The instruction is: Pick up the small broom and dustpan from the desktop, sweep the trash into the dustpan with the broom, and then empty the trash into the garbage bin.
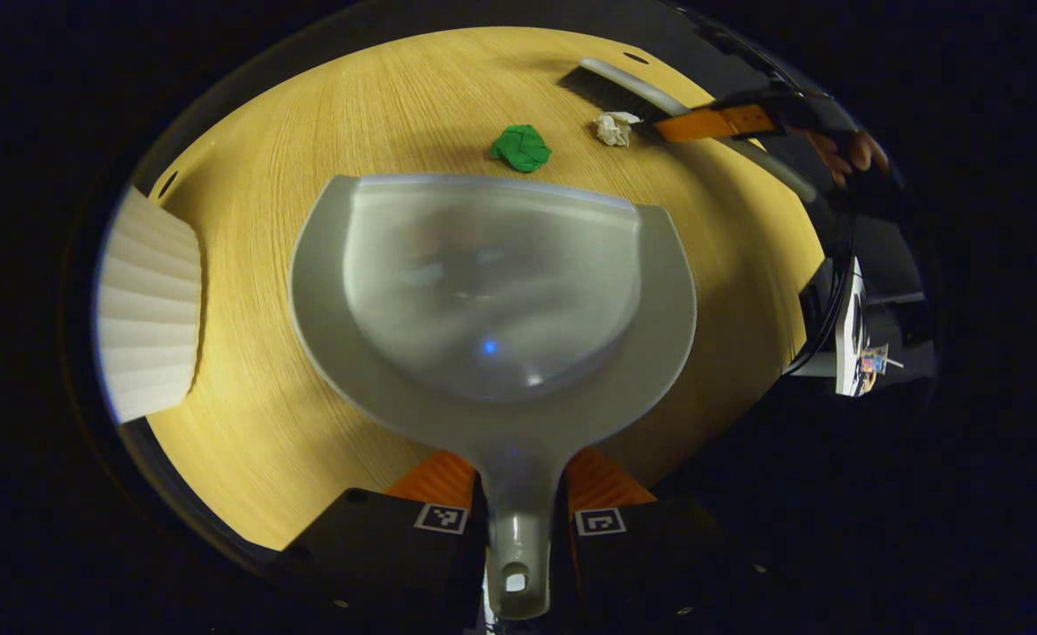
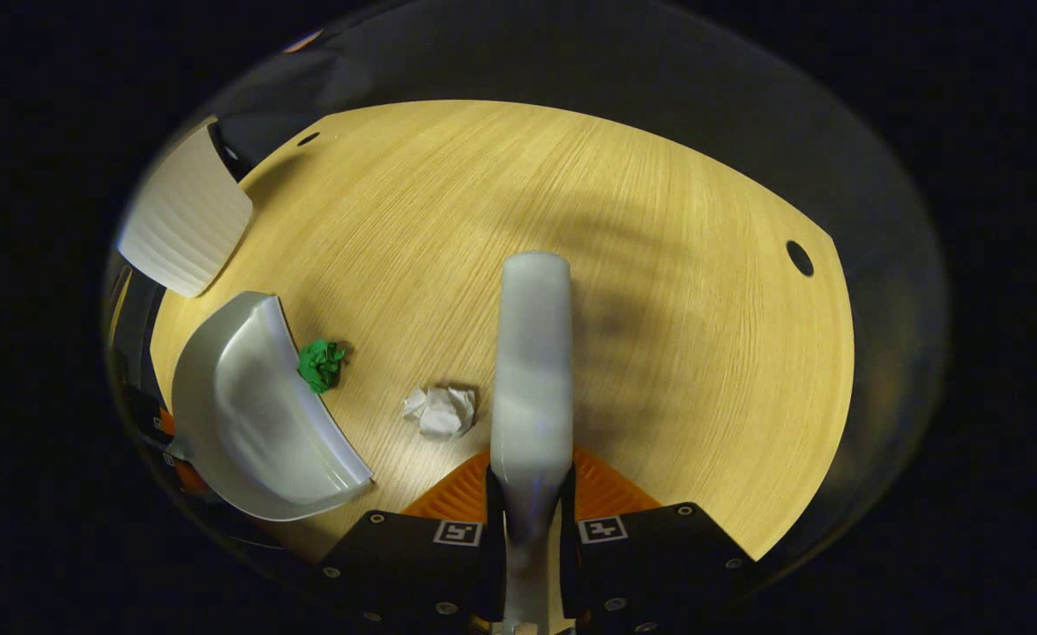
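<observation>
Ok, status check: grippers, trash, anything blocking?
Left hand-held gripper shut on dustpan handle; right hand-held gripper shut on broom. Green wad and white wad on desktop, unswept. No obstruction between broom and dustpan.

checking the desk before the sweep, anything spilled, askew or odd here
Only the expected litter: a green paper wad and a white paper wad lie loose on the desk, just beyond the dustpan lip. Nothing looks damaged or tipped.
</observation>
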Tool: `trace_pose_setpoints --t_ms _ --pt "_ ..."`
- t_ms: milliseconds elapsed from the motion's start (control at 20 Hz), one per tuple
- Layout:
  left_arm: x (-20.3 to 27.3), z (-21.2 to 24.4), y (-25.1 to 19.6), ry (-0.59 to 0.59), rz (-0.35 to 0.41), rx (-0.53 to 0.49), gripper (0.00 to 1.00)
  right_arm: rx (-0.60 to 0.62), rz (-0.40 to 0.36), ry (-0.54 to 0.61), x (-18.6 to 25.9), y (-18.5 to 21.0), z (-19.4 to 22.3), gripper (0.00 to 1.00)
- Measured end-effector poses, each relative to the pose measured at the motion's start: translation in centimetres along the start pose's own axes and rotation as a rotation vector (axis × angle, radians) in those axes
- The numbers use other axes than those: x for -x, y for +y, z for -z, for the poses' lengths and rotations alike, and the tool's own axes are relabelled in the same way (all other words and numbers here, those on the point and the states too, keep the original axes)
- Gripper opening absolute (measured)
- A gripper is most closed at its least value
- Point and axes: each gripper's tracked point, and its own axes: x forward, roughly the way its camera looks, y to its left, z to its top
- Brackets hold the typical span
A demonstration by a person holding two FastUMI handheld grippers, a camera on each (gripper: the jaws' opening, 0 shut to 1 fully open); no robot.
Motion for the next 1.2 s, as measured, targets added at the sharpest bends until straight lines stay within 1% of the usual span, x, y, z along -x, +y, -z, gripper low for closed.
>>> trace_pose_setpoints --t_ms 100,150,200,250,400,500,550,600,650,700,750,800,850,900,1000,1050,1150,1200 --pt "-0.3 -0.2 0.3 0.001 0.002 -0.032 0.3 0.104 -0.032 0.009 -0.5 0.2 -0.6 0.25" --pt "-0.4 -0.2 0.0 0.005 0.01 -0.045 0.3 0.162 -0.057 0.01 -0.6 0.9 -0.9 0.25" --pt "-0.3 -0.3 0.1 0.005 0.02 -0.041 0.3 0.2 -0.098 0.003 -0.7 2.0 -1.1 0.25" --pt "-0.1 -0.5 0.2 0.012 0.025 -0.047 0.3 0.238 -0.156 0.006 -0.5 3.4 -1.1 0.24" --pt "0.2 -1.2 0.1 0.003 0.024 -0.051 0.29 0.36 -0.29 0.02 -0.3 7.0 -1.7 0.25" --pt "0.1 -1.1 0.1 -0.002 0.025 -0.05 0.3 0.398 -0.363 0.039 -0.6 7.6 -2.8 0.25" --pt "0.1 -1.2 0.1 -0.007 0.025 -0.044 0.3 0.398 -0.406 0.058 -0.7 7.9 -3.4 0.25" --pt "0.1 -1.2 0.1 -0.01 0.027 -0.036 0.3 0.398 -0.444 0.072 -0.8 7.4 -4.2 0.25" --pt "0.1 -1.3 0.1 -0.019 0.029 -0.024 0.32 0.396 -0.465 0.079 -1.2 7.9 -4.7 0.25" --pt "0.0 -1.4 -0.1 -0.024 0.031 -0.012 0.3 0.386 -0.487 0.082 -1.0 7.2 -5.5 0.25" --pt "0.1 -1.5 0.0 -0.036 0.032 0.004 0.3 0.373 -0.505 0.08 -0.9 6.6 -6.0 0.25" --pt "0.3 -1.4 0.1 -0.045 0.035 0.022 0.3 0.355 -0.514 0.072 -0.4 5.6 -7.1 0.25" --pt "0.4 -1.5 0.2 -0.055 0.036 0.042 0.3 0.331 -0.504 0.057 -1.1 4.9 -6.2 0.25" --pt "0.5 -1.4 0.4 -0.064 0.036 0.06 0.3 0.296 -0.472 0.037 -1.9 3.9 -5.3 0.24" --pt "0.6 -1.1 0.8 -0.09 0.035 0.1 0.3 0.197 -0.399 -0.013 -1.3 -0.2 -7.2 0.25" --pt "0.6 -1.2 1.0 -0.104 0.034 0.12 0.3 0.14 -0.373 -0.032 -0.6 -2.2 -7.5 0.25" --pt "0.5 -1.5 1.3 -0.134 0.034 0.162 0.3 0.04 -0.324 -0.071 0.5 -4.7 -7.3 0.25" --pt "0.6 -1.6 1.4 -0.147 0.032 0.18 0.3 -0.004 -0.299 -0.08 0.7 -4.9 -6.5 0.25"
